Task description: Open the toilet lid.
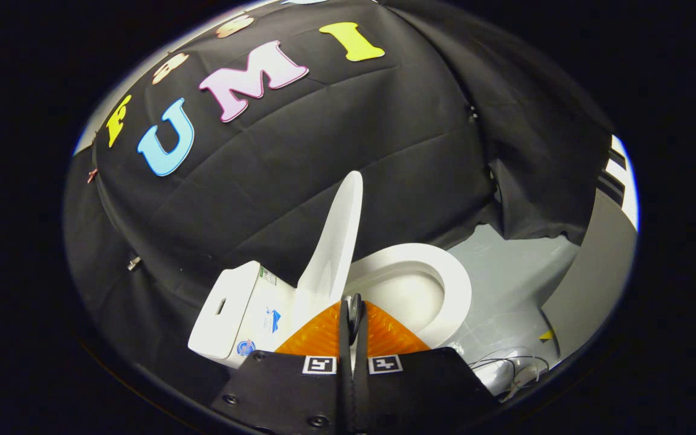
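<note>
A white toilet stands just ahead of my fingers, seen from above and tilted. Its lid [337, 235] is raised, standing nearly upright against the tank [233, 311]. The seat ring [454, 284] lies down around the open bowl [411, 299]. My gripper [353, 314] is shut, its two fingers pressed together with nothing between them. The fingertips sit just in front of the base of the lid, near the hinge, and I cannot tell whether they touch it.
Black cloth forms the wall behind the toilet. A pale grey floor [505, 272] spreads beyond the bowl. Loose white cables [514, 365] lie on the floor beside the toilet's base. A grey panel [596, 272] rises past them.
</note>
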Motion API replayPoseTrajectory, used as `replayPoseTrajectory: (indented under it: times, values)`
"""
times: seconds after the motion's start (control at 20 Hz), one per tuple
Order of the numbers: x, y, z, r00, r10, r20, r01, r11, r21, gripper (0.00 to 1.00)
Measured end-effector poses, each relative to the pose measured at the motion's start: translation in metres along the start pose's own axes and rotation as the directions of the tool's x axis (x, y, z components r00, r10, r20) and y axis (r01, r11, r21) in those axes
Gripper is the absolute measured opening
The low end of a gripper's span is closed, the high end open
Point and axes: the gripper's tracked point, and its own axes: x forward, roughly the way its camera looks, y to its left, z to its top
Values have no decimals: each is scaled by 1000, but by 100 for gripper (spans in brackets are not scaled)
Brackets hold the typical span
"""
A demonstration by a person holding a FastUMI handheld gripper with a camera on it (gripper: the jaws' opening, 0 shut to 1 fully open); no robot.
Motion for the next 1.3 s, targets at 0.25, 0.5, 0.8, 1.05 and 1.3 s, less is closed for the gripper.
replayPoseTrajectory:
  times: [0.25, 0.5, 0.8, 1.05, 1.3]
  values:
    - [-8, 29, 6, 998, -42, 54, 47, 994, -96, 5]
    - [-14, 58, 5, 991, -68, 114, 84, 987, -140, 5]
    - [-22, 101, 6, 980, -96, 172, 126, 977, -174, 5]
    - [-27, 145, 0, 976, -90, 197, 130, 971, -202, 5]
    - [-28, 190, -11, 980, -53, 190, 99, 965, -242, 5]
